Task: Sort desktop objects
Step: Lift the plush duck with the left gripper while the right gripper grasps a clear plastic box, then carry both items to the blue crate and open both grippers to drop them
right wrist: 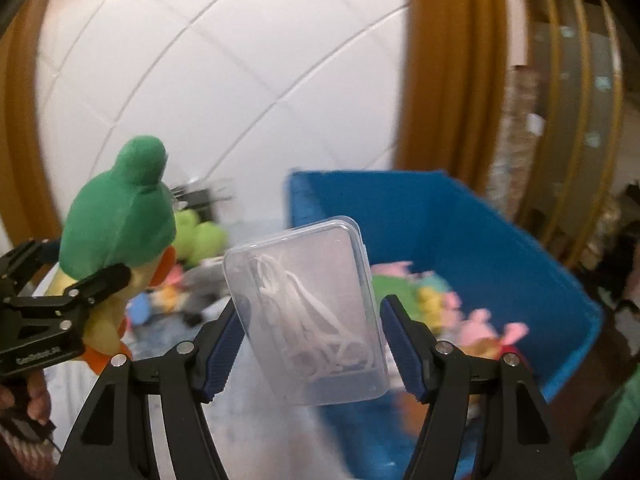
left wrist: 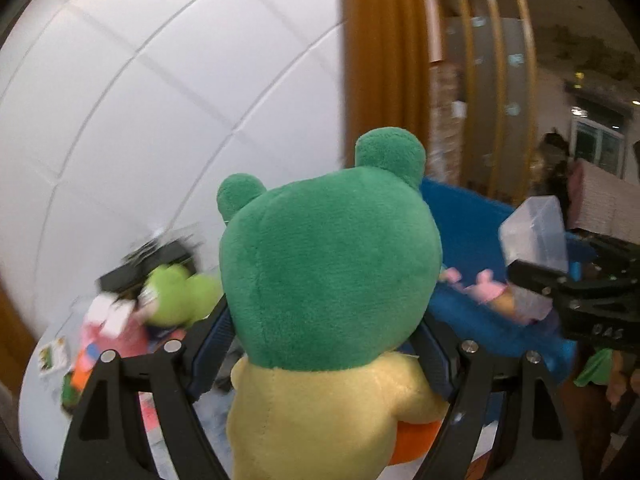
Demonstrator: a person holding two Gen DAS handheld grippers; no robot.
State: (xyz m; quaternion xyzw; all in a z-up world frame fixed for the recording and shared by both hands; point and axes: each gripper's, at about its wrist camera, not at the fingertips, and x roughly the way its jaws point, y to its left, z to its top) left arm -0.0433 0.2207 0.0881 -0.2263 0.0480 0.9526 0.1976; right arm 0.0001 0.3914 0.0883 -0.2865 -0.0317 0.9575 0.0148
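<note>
My left gripper (left wrist: 324, 344) is shut on a plush frog (left wrist: 328, 280) with a green head and yellow body, held up above the table; it also shows in the right wrist view (right wrist: 120, 224). My right gripper (right wrist: 312, 340) is shut on a clear plastic box (right wrist: 308, 312) with white cable inside, held above the near edge of a blue bin (right wrist: 500, 240). In the left wrist view the clear box (left wrist: 536, 236) and the right gripper (left wrist: 528, 284) are at the right, over the blue bin (left wrist: 468, 220).
The blue bin holds several pink and yellow plush toys (right wrist: 480, 324). A light green plush (left wrist: 180, 292), a pink toy (left wrist: 120, 332), cards and a black object (left wrist: 152, 260) lie on the white table (left wrist: 52, 380) at the left. A white tiled wall stands behind.
</note>
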